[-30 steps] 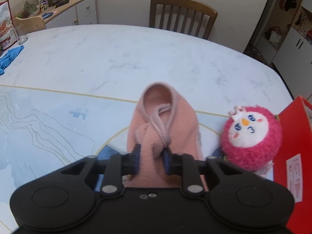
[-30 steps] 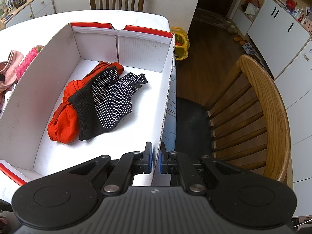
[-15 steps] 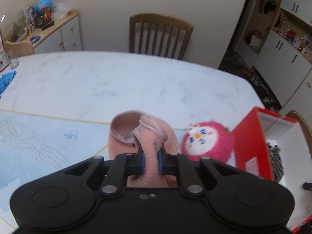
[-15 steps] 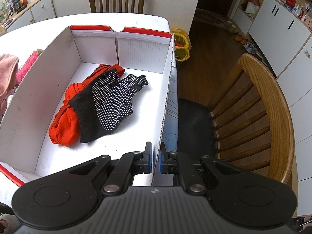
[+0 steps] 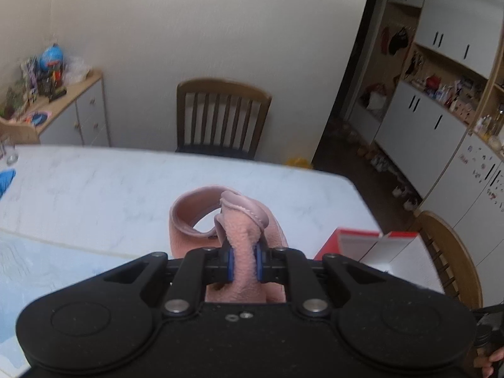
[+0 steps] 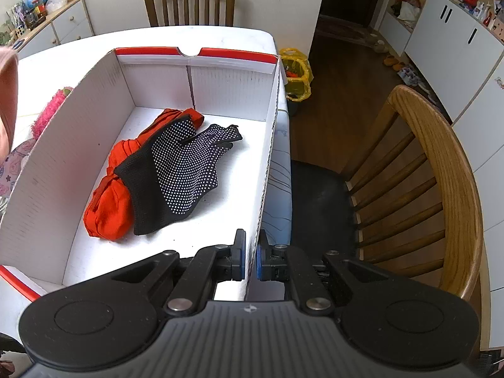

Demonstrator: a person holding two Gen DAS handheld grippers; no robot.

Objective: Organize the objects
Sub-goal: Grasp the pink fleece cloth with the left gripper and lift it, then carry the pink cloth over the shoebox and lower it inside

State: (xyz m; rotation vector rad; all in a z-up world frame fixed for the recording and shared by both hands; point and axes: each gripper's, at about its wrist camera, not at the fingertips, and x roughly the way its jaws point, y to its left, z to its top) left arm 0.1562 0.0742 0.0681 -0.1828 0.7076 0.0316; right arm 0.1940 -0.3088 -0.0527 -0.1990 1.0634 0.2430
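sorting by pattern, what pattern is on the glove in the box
Black with small white dots, on the glove atop the red cloth; clearest in the right wrist view.

One pink fleece cloth (image 5: 244, 236); one box (image 6: 201, 78) containing one red cloth (image 6: 110, 201), one dotted black glove (image 6: 186, 170); one pink plush toy (image 6: 50, 110); two wooden chairs (image 6: 441, 189).

A plain pale wall (image 5: 204, 31) is closing off the far side of the room. A dark slatted wooden chair (image 5: 222, 118) is standing against it, behind the marbled white desk (image 5: 110, 189). A low sideboard (image 5: 78, 113) is carrying clutter at left. White cabinets (image 5: 422, 116) are lining the right side over dark wooden floor (image 6: 340, 94); a lighter curved-back chair (image 6: 441, 182) is sitting nearby.
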